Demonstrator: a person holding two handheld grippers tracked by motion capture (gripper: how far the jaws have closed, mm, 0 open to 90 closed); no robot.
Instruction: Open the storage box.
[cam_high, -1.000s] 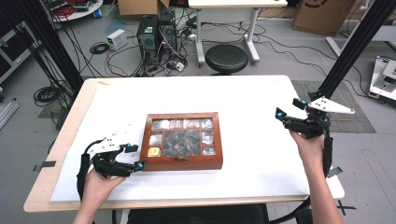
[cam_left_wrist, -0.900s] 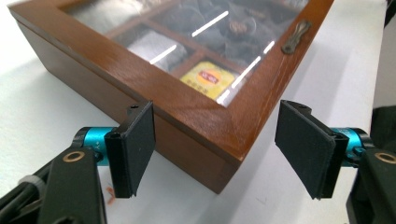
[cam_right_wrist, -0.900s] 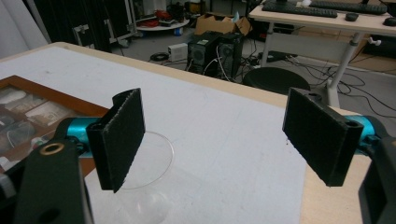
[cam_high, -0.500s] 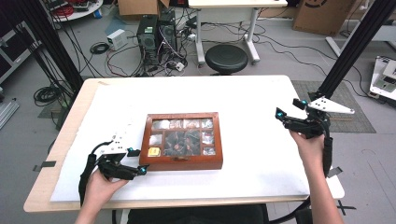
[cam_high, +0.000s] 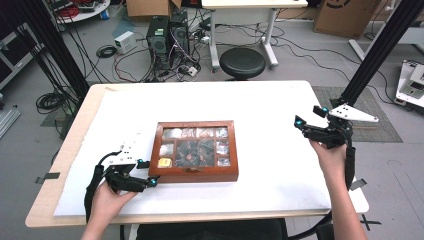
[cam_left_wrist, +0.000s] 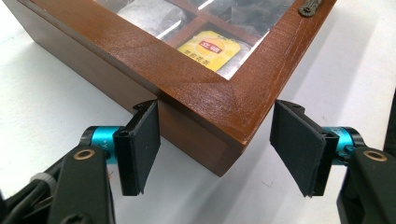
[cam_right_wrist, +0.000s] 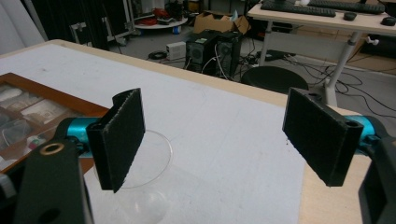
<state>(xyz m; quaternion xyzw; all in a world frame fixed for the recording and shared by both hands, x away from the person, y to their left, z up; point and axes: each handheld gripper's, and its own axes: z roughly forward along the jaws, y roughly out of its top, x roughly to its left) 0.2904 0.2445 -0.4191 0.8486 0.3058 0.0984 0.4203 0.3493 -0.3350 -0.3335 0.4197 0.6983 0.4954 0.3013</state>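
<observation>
Left gripper (cam_left_wrist: 215, 154) jaws spread, just been closing, straddling near corner of wooden box (cam_left_wrist: 205, 93); pads not yet pressing. Lid shut. Right gripper (cam_right_wrist: 215, 140) jaws spread, empty. Grasp, opening left.

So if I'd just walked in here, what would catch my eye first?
Probably the wooden tea box with its glass lid, in the middle of the white table, a yellow tea bag visible inside. The left hand-held gripper straddles its near left corner, jaws just closing; the right hand-held gripper hovers open far off at the right.
</observation>
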